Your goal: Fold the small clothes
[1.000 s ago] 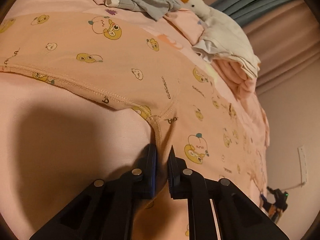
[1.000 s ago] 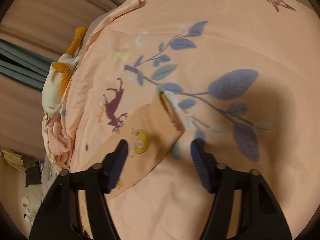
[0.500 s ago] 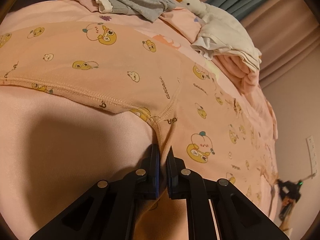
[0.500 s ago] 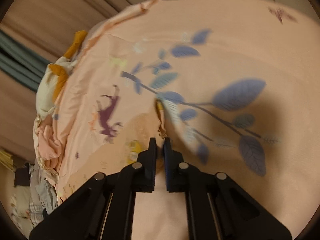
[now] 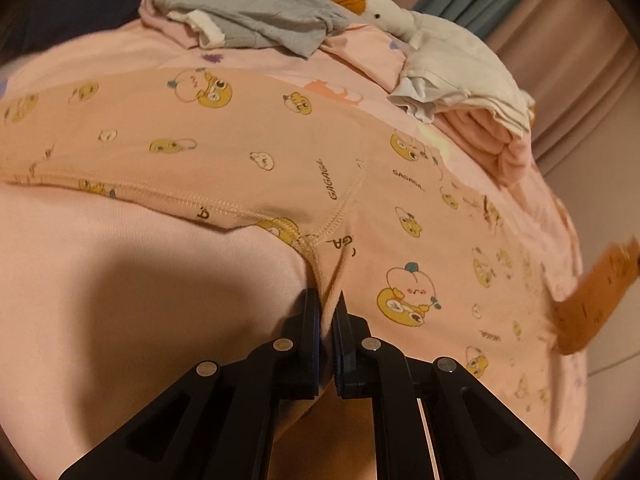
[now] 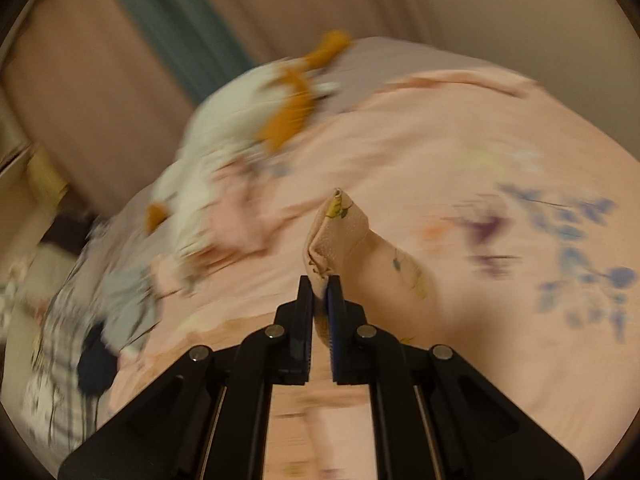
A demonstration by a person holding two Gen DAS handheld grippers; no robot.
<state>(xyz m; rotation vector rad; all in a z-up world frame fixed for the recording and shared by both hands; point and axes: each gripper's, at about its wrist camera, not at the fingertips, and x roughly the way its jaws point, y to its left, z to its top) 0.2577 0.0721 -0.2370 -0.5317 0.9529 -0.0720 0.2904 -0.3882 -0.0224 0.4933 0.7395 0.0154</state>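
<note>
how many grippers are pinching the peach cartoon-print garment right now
2. The left gripper is shut on the peach garment at its seam junction; the right gripper is shut on a lifted corner of it, above the bedsheet.

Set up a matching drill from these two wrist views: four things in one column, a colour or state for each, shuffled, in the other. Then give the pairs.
Things
1. left tongs
2. right tongs
3. plush goose
4. top garment on the far pile

States
A. grey
B. white, orange beak
C. shut on lifted peach cloth end
D. shut on peach printed garment at its seam

Pairs: 1-D, 2-C, 3-B, 4-A
</note>
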